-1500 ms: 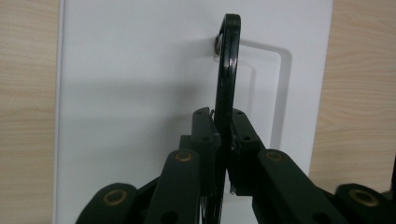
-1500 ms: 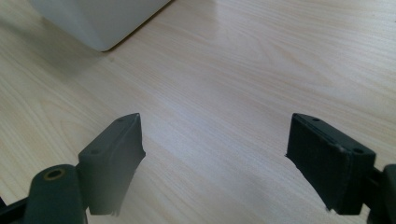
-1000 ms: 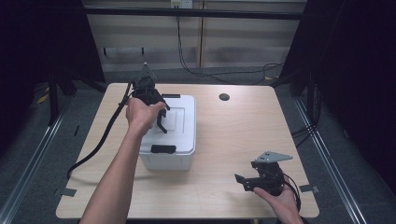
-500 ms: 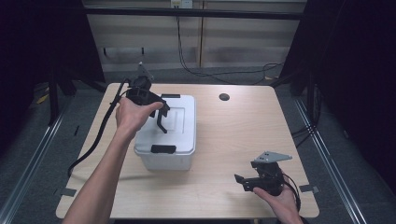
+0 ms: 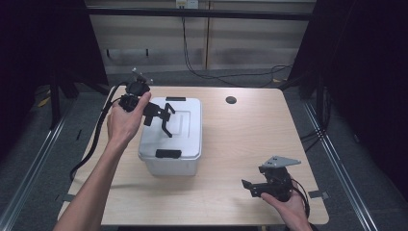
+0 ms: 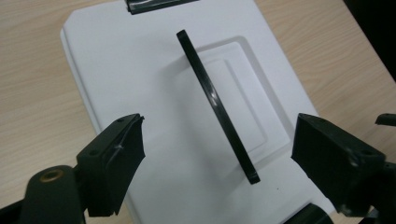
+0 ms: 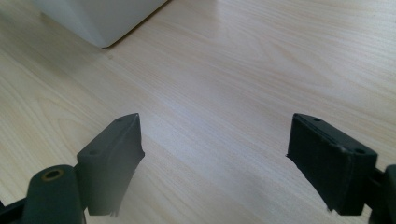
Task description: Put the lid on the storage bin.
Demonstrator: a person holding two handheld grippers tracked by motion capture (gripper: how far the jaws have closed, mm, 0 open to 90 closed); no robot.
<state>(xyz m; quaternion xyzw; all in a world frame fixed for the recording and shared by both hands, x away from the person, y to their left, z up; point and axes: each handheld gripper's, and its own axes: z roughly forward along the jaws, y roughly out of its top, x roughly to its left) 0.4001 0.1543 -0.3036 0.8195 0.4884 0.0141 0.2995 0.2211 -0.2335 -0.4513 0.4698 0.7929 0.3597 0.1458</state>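
Observation:
A white lidded box [image 5: 180, 137] stands on the left half of the wooden table [image 5: 240, 139]. A thin black handle [image 6: 217, 105] runs across its lid [image 6: 140, 70], and black latches [image 5: 168, 154] sit at both ends. My left gripper [image 5: 159, 120] hovers over the lid's left side, slanting down. Its jaws have just been opening and now stand open [image 6: 219, 122], with the handle between them untouched. My right gripper [image 5: 248, 185] rests in a hand near the table's front right, open [image 7: 215, 121] over bare wood.
A dark round hole [image 5: 231, 100] marks the table's far middle. The left gripper's black cable [image 5: 96, 139] hangs off the table's left edge. A corner of the box [image 7: 98, 18] shows in the right gripper view. Dark floor and a metal frame surround the table.
The left hand has drawn back to the left over the lid and its jaws have spread apart. The right hand has stayed where it was.

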